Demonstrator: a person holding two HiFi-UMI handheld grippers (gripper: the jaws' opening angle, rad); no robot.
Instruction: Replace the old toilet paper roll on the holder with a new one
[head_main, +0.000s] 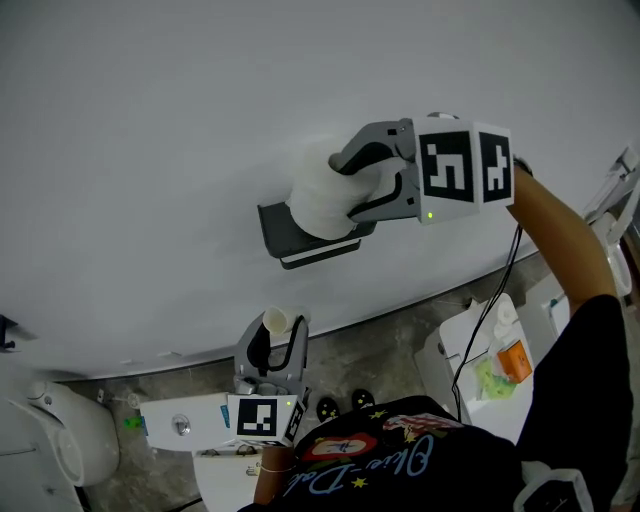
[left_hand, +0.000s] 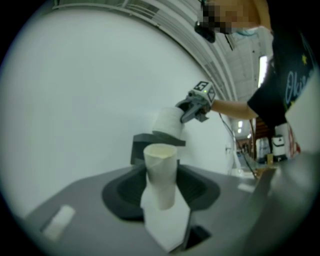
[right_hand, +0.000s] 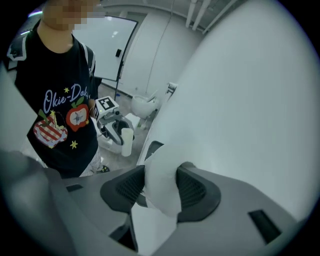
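The right gripper (head_main: 345, 185) has its fingers clamped on the new roll (head_main: 312, 195) at the dark holder (head_main: 290, 238) on a plain white wall (head_main: 150, 150). The left gripper (head_main: 278, 335) fingers hold the empty tube (head_main: 277, 321) low, over gray floor (head_main: 400, 345) near a toilet (head_main: 60, 430).

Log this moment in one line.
left gripper: shut on empty tube | right gripper: shut on new roll at holder | seated: cannot tell

The holder (head_main: 300, 238) is fixed to the wall (head_main: 150, 120), and the new toilet paper roll (head_main: 315, 200) sits on it, between the right gripper (head_main: 342, 188) jaws. Below, out from the wall, the left gripper (head_main: 278, 338) grips the cardboard tube (head_main: 277, 320) upright, with a toilet (head_main: 55, 435) further left.
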